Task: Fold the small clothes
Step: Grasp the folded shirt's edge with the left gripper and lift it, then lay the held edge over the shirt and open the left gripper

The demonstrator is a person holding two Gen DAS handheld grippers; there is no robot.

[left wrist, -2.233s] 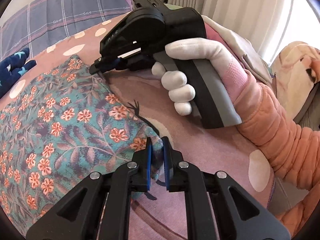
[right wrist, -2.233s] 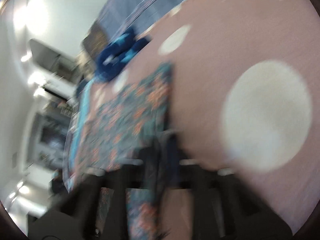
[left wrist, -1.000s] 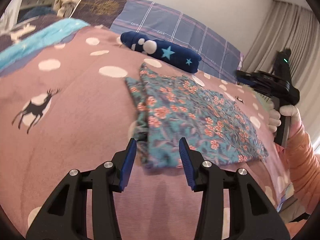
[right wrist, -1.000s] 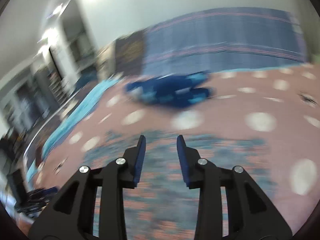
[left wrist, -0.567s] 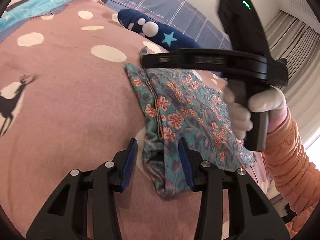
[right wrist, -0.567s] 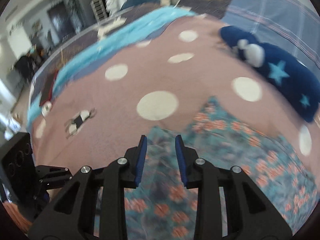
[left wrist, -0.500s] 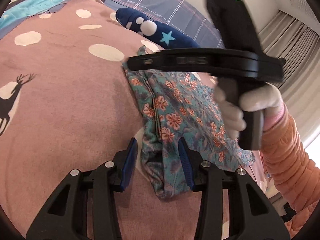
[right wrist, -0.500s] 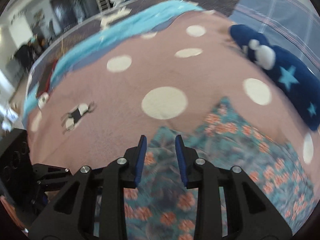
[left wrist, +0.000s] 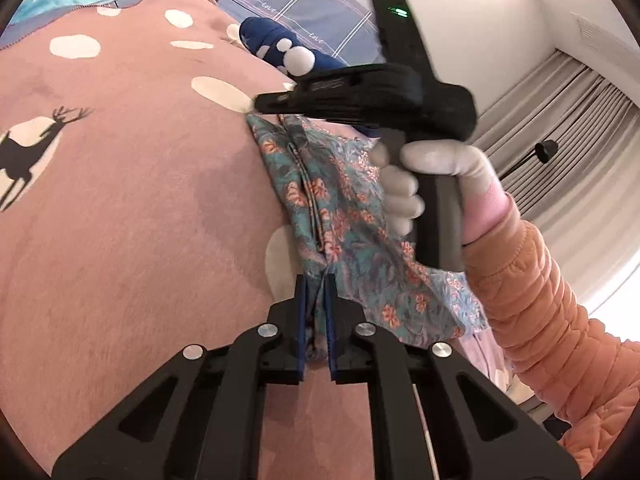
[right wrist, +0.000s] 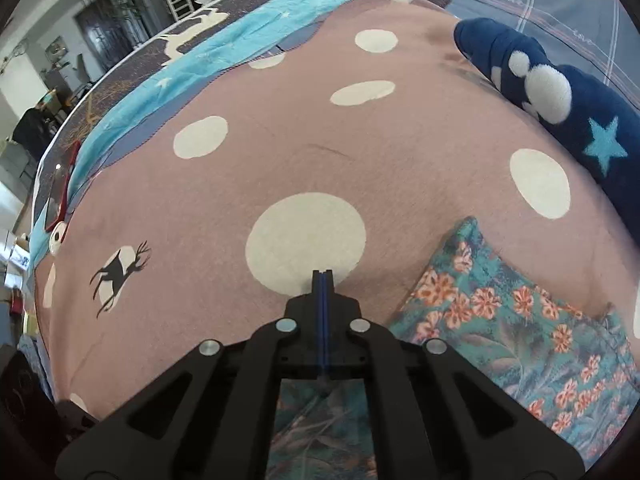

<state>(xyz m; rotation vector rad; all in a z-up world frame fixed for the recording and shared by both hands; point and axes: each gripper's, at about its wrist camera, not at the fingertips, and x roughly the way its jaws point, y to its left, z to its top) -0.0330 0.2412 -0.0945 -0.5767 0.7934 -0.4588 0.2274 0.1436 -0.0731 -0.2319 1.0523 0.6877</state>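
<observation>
A small teal garment with orange flowers [left wrist: 344, 216] lies folded on a pink blanket with white dots [left wrist: 140, 208]. My left gripper [left wrist: 315, 280] is shut on the garment's near corner, cloth bunched between the blue pads. My right gripper [right wrist: 322, 273] is shut, its pads pressed together at the garment's far left corner; the garment [right wrist: 512, 320] runs under it and to the right, and whether cloth is pinched is hidden. In the left wrist view the right gripper body [left wrist: 380, 92] hovers over the garment's far edge, held by a white-gloved hand.
A navy plush garment with stars and white pompoms [right wrist: 560, 92] lies at the back on the blanket. A plaid pillow [left wrist: 304, 20] sits behind it. A blue blanket strip [right wrist: 224, 52] borders the far-left bed edge. Curtains [left wrist: 560, 128] hang at right.
Both grippers went from open to shut. The left closed on the garment's near corner. The right came down to the far left corner and closed there.
</observation>
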